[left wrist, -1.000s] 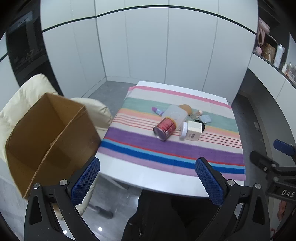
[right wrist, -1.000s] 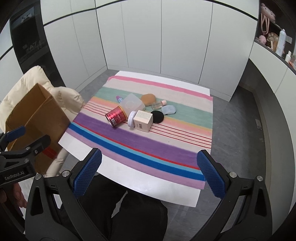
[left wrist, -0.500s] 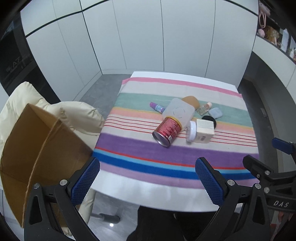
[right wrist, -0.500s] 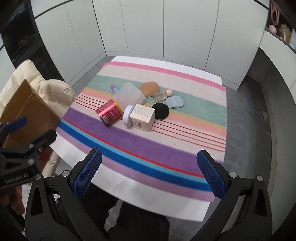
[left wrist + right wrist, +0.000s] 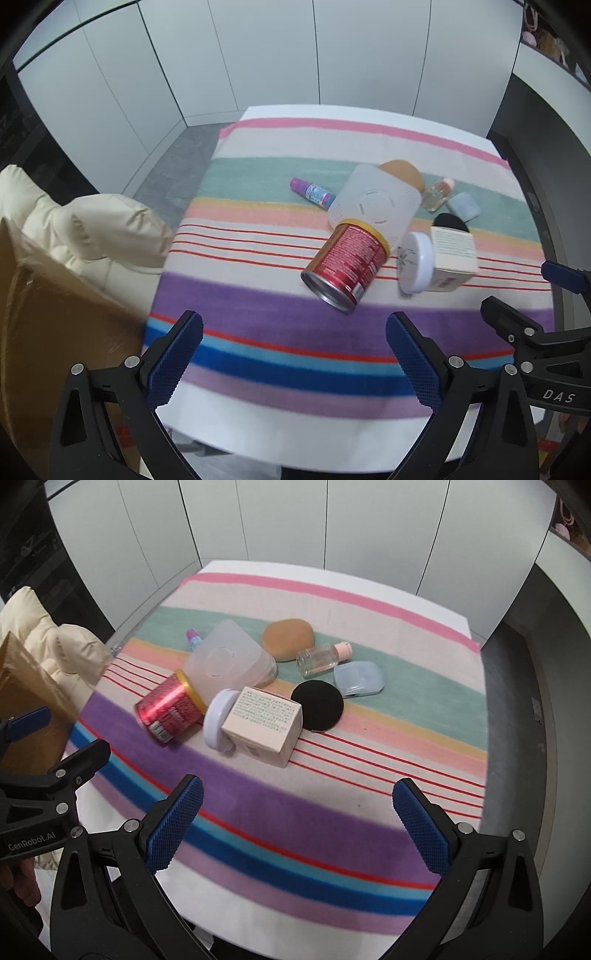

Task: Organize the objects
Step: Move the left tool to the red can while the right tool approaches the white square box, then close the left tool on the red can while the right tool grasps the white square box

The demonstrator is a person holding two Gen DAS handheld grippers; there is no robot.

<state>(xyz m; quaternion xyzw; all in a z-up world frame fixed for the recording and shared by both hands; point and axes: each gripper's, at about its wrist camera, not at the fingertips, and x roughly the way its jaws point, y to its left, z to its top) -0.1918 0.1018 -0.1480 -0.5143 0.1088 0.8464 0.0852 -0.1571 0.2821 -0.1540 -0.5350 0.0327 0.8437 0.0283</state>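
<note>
1. My left gripper (image 5: 293, 354) sits at the bottom of its own view with both blue pads spread wide and nothing between them. My right gripper (image 5: 297, 823) is spread the same way, also empty.

2. Over the last second both grippers have come in closer to the table: the pile now fills the middle of each frame, where before it sat small and further off. The cardboard box (image 5: 48, 332) has slid from mid-left to the lower left edge of the left view.

3. The things to organize lie clustered on the striped cloth (image 5: 332, 794), centre to upper centre of the right view. The red can (image 5: 168, 710) lies on its side, touching the translucent lid (image 5: 229, 662). The white jar (image 5: 218, 720) is pressed against the pink carton (image 5: 264, 725).

4. Behind them are the black puff (image 5: 317, 705), the blue case (image 5: 358, 679), the small clear bottle (image 5: 323, 657), the tan sponge (image 5: 288, 638) and a purple tube (image 5: 312, 192), mostly hidden in the right view.

5. Nothing on the cloth has moved, so I judge sorting has not begun; this is the approach.

6. The red can is nearest my left gripper and looks the likely first pick, though it may roll if nudged.
</note>
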